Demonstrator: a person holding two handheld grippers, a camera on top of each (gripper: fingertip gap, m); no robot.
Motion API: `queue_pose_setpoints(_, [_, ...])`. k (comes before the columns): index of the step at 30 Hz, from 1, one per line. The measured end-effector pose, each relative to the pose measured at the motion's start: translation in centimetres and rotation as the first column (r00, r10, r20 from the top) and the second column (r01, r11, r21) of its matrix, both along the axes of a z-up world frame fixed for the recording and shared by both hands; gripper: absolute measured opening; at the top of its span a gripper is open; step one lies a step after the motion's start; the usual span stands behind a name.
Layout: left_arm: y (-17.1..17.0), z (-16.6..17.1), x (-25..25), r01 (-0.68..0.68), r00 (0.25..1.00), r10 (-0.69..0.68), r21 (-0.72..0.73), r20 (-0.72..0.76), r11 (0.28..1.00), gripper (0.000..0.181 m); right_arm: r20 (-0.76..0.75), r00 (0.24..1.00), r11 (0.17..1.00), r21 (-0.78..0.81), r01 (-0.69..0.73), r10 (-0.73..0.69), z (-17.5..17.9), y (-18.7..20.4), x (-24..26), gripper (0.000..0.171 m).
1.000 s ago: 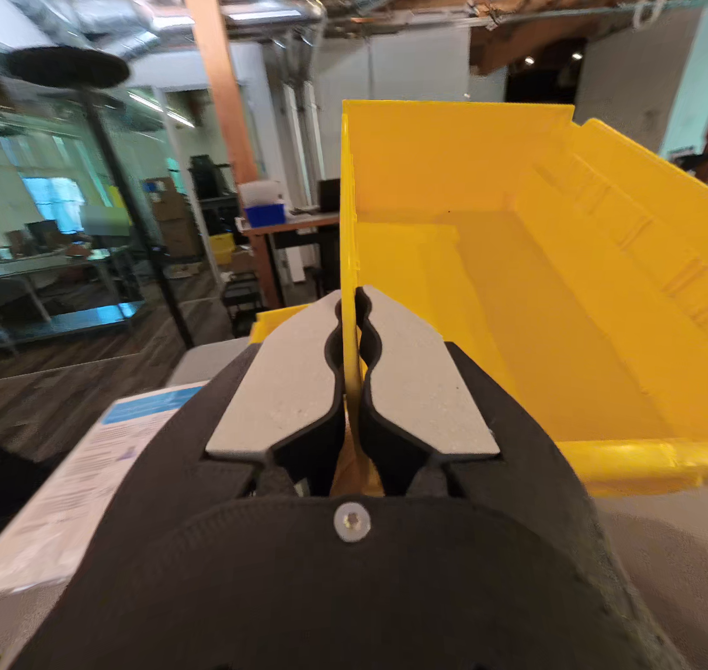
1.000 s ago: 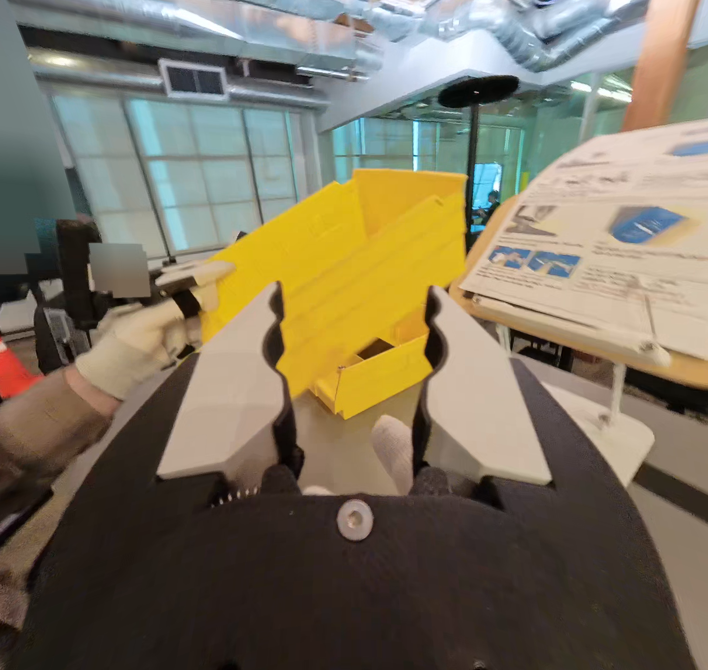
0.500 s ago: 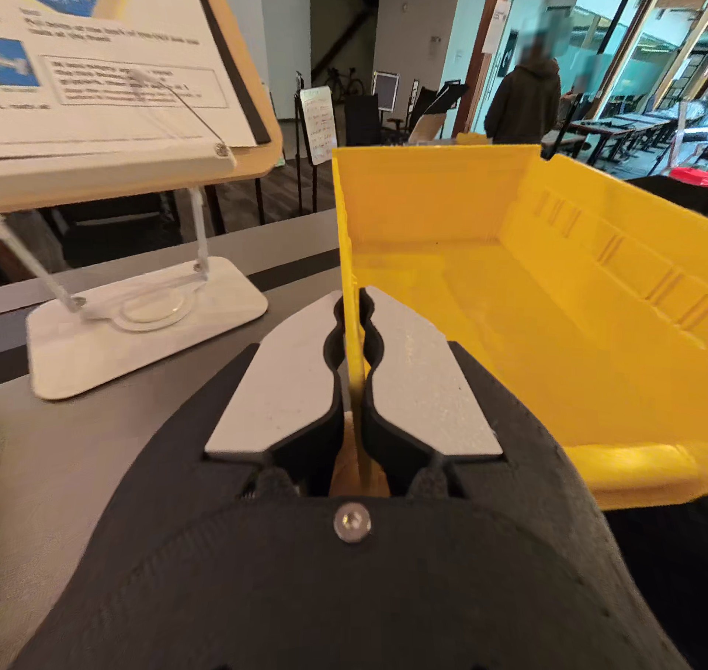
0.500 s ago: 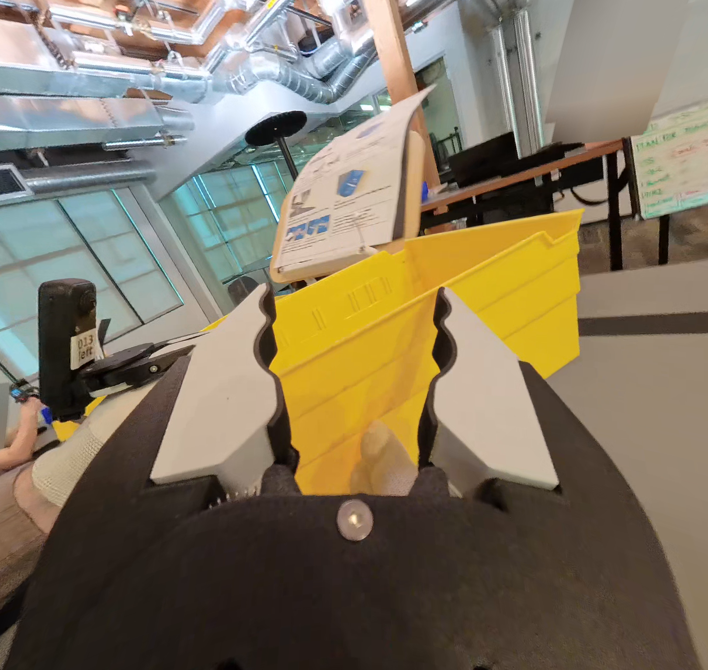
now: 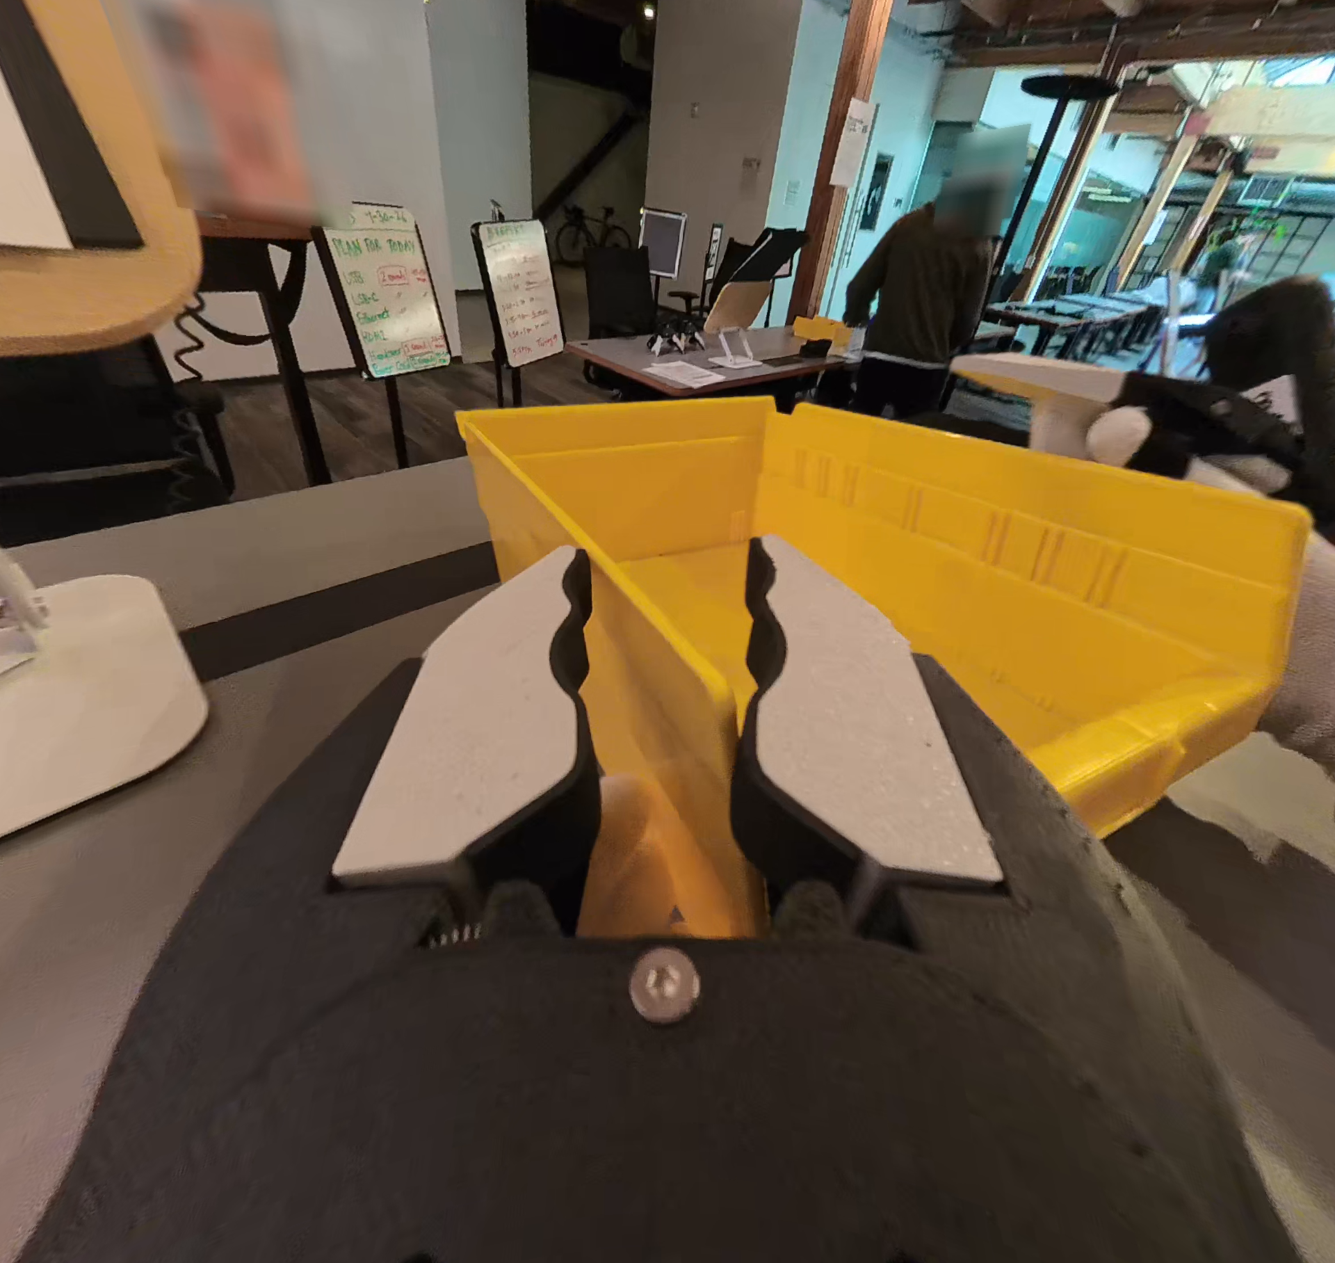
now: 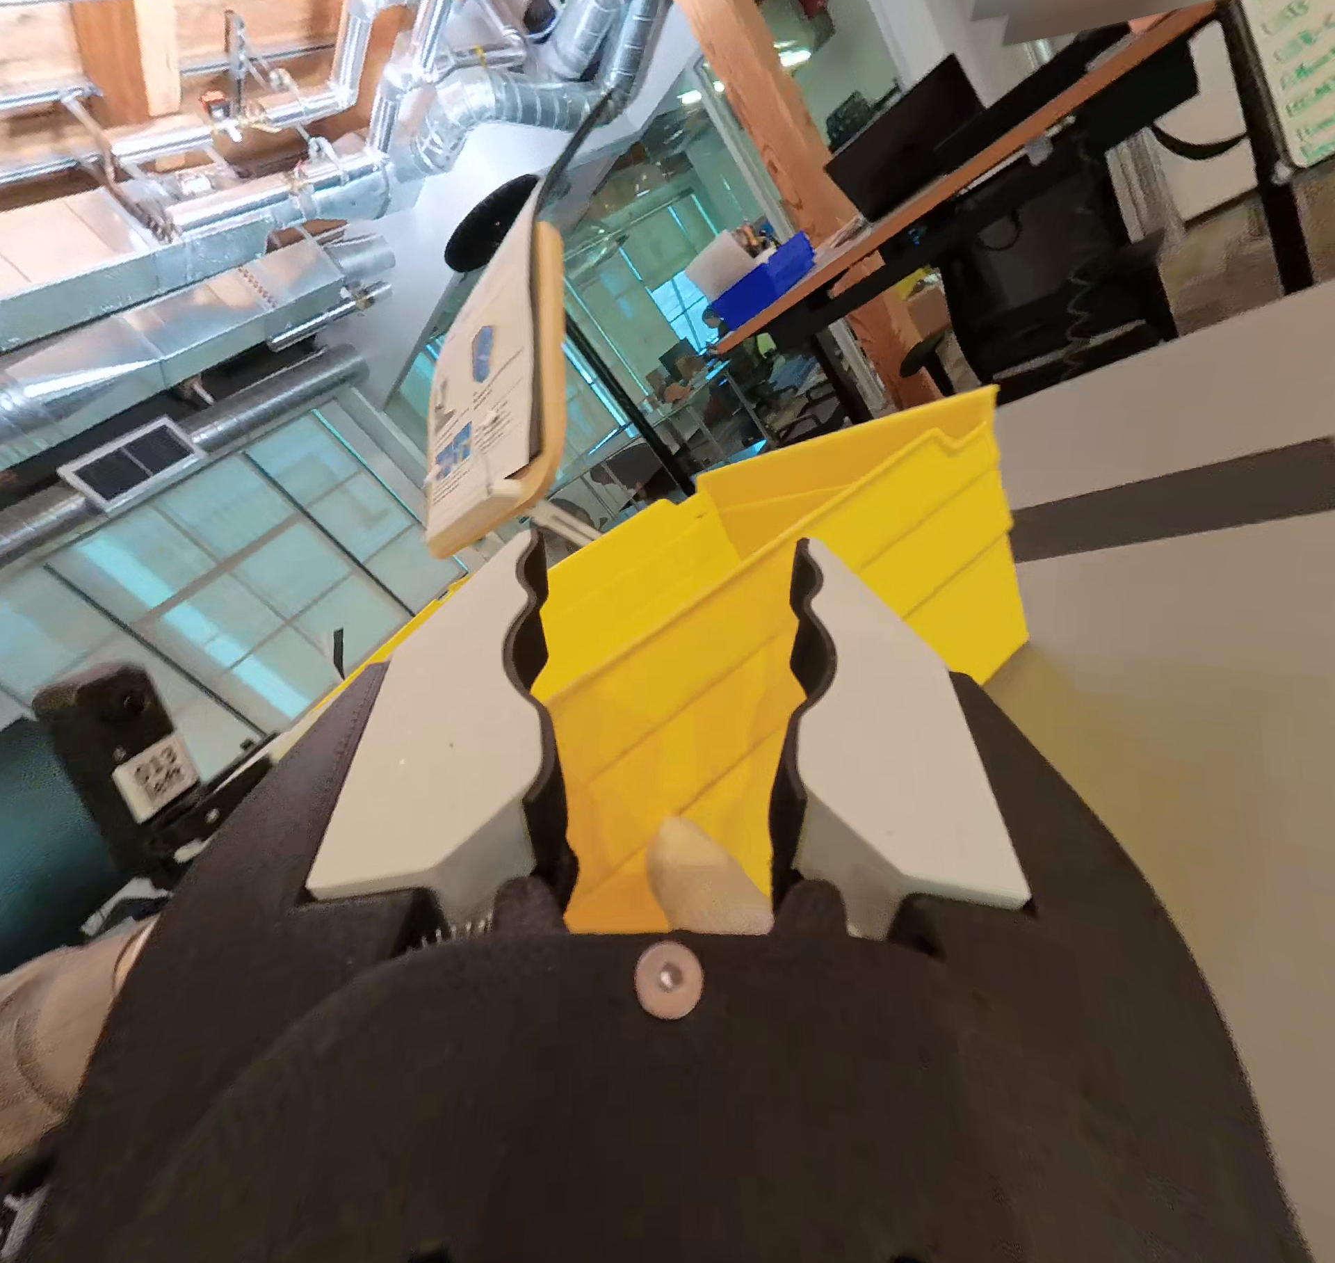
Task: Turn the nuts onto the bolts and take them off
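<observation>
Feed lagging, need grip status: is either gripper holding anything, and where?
Nothing. The left gripper straddles the yellow plastic bin's side wall, jaws open; the right gripper is open too.

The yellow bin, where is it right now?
The bin sits on the grey table, its left wall between the left gripper's open jaws, right of a white stand base.

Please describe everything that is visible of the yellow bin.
The yellow bin is an open-topped plastic storage bin with ribbed side walls, a thick front lip and a lower front. No contents show. It sits on the grey table. The left gripper is open, straddling its left wall; the open right gripper is beside its right wall.
</observation>
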State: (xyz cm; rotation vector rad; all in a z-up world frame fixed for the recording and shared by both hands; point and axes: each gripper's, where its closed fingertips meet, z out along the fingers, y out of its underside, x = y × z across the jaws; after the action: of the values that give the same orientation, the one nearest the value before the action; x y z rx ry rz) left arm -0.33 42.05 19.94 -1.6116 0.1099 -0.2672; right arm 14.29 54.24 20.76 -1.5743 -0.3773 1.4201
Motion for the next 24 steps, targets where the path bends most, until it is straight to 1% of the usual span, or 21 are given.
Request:
queue_pose_setpoints(1, [0.3,-0.2,0.6,0.015,0.999,-0.015,-0.003,0.040,1.000,0.044,0.006,1.000,1.000,-0.025,0.010,-0.010,-0.6,1.3,0.3,0.065])
queue_pose_setpoints(2, [0.5,-0.4,1.6,0.067,0.992,-0.065,-0.019,0.108,0.998,0.052,0.020,1.000,0.999,-0.043,0.015,-0.014,-1.3,2.3,0.6,0.063])
queue_pose_setpoints(4, [1.0,-1.1,2.9,0.114,0.972,-0.103,-0.039,0.210,0.993,0.060,0.008,1.000,0.997,-0.075,0.028,-0.027,-2.0,4.3,1.3,0.064])
queue_pose_setpoints(7, [1.8,-2.2,4.2,0.146,0.965,-0.128,-0.063,0.227,0.987,0.076,0.065,0.998,0.997,-0.067,0.028,-0.024,-3.0,6.0,1.3,0.063])
queue_pose_setpoints(9, [2.3,-2.1,4.3,0.159,0.959,-0.142,-0.053,0.244,0.986,0.077,0.098,0.994,0.998,-0.047,0.043,-0.038,-3.1,6.9,1.3,0.060])
queue_pose_setpoints(10, [2.4,-1.9,4.4,0.179,0.955,-0.160,-0.053,0.251,0.982,0.080,0.135,0.989,0.998,-0.017,0.063,-0.060,-3.1,7.2,1.4,0.058])
queue_pose_setpoints(11, [2.3,-1.7,4.4,0.193,0.955,-0.174,-0.058,0.238,0.980,0.079,0.188,0.978,0.996,0.008,0.086,-0.086,-3.1,7.6,1.7,0.060])
queue_pose_setpoints(12, [2.2,-1.3,4.0,0.195,0.957,-0.178,-0.055,0.230,0.979,0.079,0.229,0.964,0.991,0.043,0.126,-0.132,-2.8,8.0,2.4,0.064])
queue_pose_setpoints(13, [1.8,-0.4,3.1,0.172,0.961,-0.160,-0.036,0.223,0.984,0.079,0.278,0.936,0.976,0.104,0.194,-0.216,-2.2,8.6,3.6,0.068])
queue_pose_setpoints(14, [1.2,0.7,2.0,0.154,0.967,-0.150,-0.006,0.205,0.988,0.078,0.327,0.888,0.942,0.206,0.265,-0.322,-1.1,9.0,5.1,0.074])
queue_pose_setpoints(15, [0.5,1.9,0.7,0.133,0.973,-0.135,0.022,0.188,0.991,0.079,0.338,0.839,0.893,0.308,0.328,-0.425,0.7,9.0,6.6,0.081])
queue_pose_setpoints(17, [-1.2,4.4,-2.4,0.094,0.986,-0.103,0.079,0.133,0.992,0.080,0.341,0.753,0.799,0.457,0.391,-0.563,4.4,7.8,8.6,0.085])
queue_pose_setpoints(18, [-2.3,5.8,-4.4,0.058,0.994,-0.068,0.115,0.090,0.992,0.080,0.330,0.718,0.746,0.543,0.386,-0.613,6.6,6.6,8.6,0.089])
queue_pose_setpoints(19, [-3.4,7.3,-6.8,0.011,0.999,-0.018,0.154,0.045,0.988,0.079,0.313,0.701,0.699,0.617,0.362,-0.640,9.0,4.9,7.8,0.090])
queue_pose_setpoints(20, [-4.5,8.8,-9.2,-0.039,0.999,0.039,0.192,0.006,0.981,0.078,0.311,0.703,0.667,0.679,0.307,-0.640,11.0,2.9,6.0,0.087])
queue_pose_setpoints(21, [-5.6,10.2,-11.5,-0.079,0.996,0.086,0.221,-0.020,0.972,0.073,0.317,0.715,0.635,0.739,0.225,-0.623,12.7,0.5,3.2,0.081])
queue_pose_setpoints(22, [-6.7,11.5,-13.9,-0.118,0.989,0.137,0.261,-0.055,0.958,0.067,0.323,0.723,0.593,0.792,0.147,-0.610,14.3,-1.8,0.1,0.080])
queue_pose_setpoints(23, [-7.8,12.7,-16.3,-0.169,0.975,0.203,0.295,-0.088,0.940,0.059,0.327,0.724,0.542,0.836,0.078,-0.608,15.8,-4.1,-3.1,0.079])
queue_pose_setpoints(24, [-9.0,14.0,-18.5,-0.212,0.959,0.262,0.334,-0.112,0.918,0.050,0.313,0.729,0.474,0.880,0.018,-0.609,17.2,-6.5,-6.4,0.071])
